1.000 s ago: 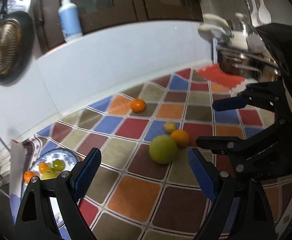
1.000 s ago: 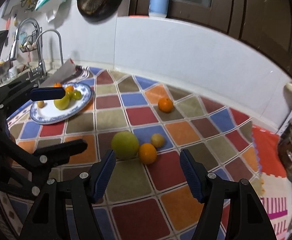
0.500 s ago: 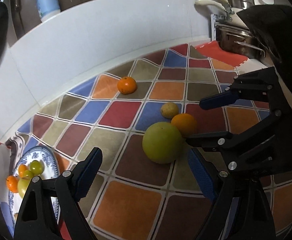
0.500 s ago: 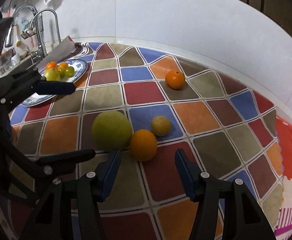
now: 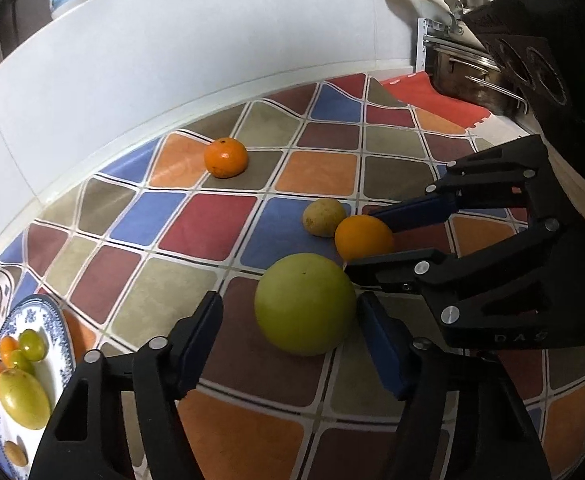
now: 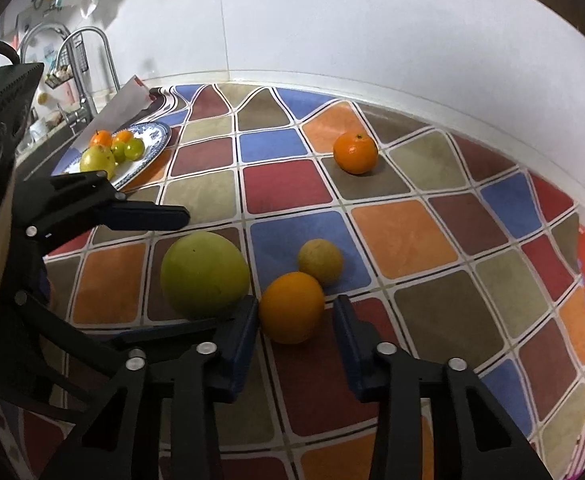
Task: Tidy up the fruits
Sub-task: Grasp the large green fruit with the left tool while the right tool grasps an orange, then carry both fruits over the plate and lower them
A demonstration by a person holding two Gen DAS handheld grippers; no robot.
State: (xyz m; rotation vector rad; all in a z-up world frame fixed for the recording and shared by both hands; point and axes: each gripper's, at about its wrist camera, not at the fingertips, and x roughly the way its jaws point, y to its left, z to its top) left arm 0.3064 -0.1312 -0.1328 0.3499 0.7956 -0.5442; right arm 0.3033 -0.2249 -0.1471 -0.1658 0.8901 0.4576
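A big green fruit (image 5: pixel 305 303) sits on the tabletop (image 5: pixel 228 216), out in the middle of the checked mat and away from the back edge by the white wall. The left tool (image 5: pixel 290 320) has one finger on each side of it. Its jaws have just been closing in. The right finger is at the fruit's side, but the left finger is not touching yet, so the tool is not gripping.

Just beside the green fruit is an orange (image 6: pixel 291 307). The right tool (image 6: pixel 295 322) has its fingers on both sides of the orange. Its jaws have just been closing too. A thin gap shows on each side, so it is not squeezing the orange yet.

A small yellow fruit (image 6: pixel 320 261) sits right behind the orange and touches it. Another orange one, a tangerine (image 6: pixel 355 152), sits alone nearer the back edge of the tabletop.

Over at the left end of the tabletop, near the sink tap (image 6: pixel 88 60), is a blue and white plate (image 6: pixel 154 140). It has little green and orange fruits on it.

At the right end stands a metal pot (image 5: pixel 472 76).
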